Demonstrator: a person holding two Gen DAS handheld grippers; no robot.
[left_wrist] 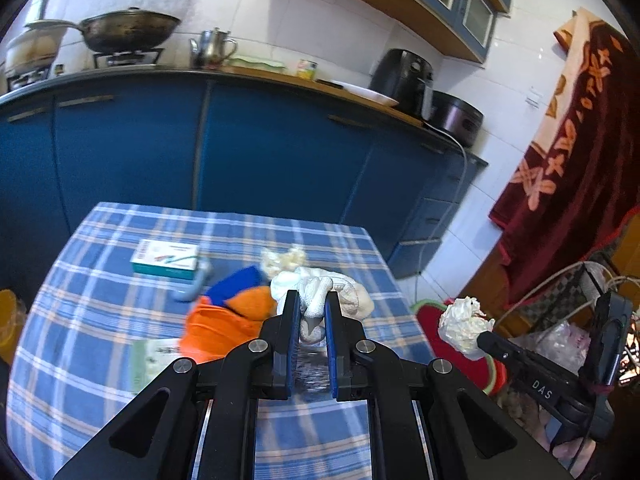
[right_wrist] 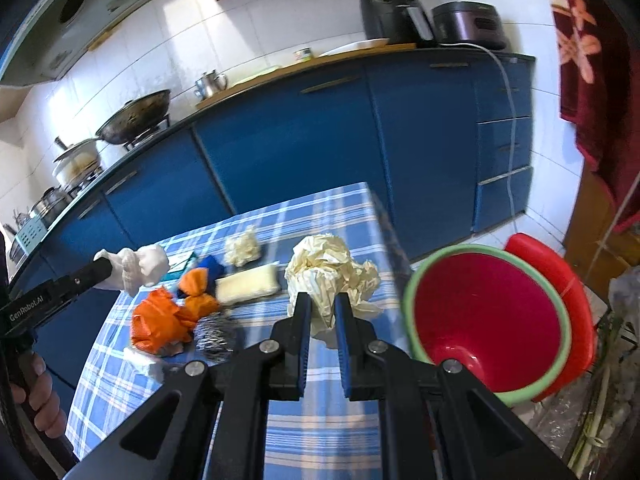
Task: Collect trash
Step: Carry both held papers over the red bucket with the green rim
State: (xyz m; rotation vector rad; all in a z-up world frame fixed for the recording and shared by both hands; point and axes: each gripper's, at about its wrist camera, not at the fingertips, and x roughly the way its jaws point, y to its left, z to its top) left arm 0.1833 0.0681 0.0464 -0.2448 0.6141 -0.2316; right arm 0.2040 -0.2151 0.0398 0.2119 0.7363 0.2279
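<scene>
A: Left wrist view first. We see the left gripper (left_wrist: 313, 308) clamped on a white crumpled wad (left_wrist: 320, 296), held above the checked tablecloth (left_wrist: 100, 320). An orange wrapper (left_wrist: 224, 320) and a small box (left_wrist: 166, 260) lie on the cloth. At right, the right gripper (left_wrist: 480, 338) carries a crumpled paper ball (left_wrist: 464, 326) off the table edge.

B: Right wrist view next. We see the same paper ball (right_wrist: 332, 276) pinched in the closed right gripper (right_wrist: 322, 312). The red bin (right_wrist: 488, 320), green-rimmed, stands just beside the table on the right. At left, the left gripper (right_wrist: 105, 267) grips its white wad (right_wrist: 140, 268) above the table's left side.
</scene>
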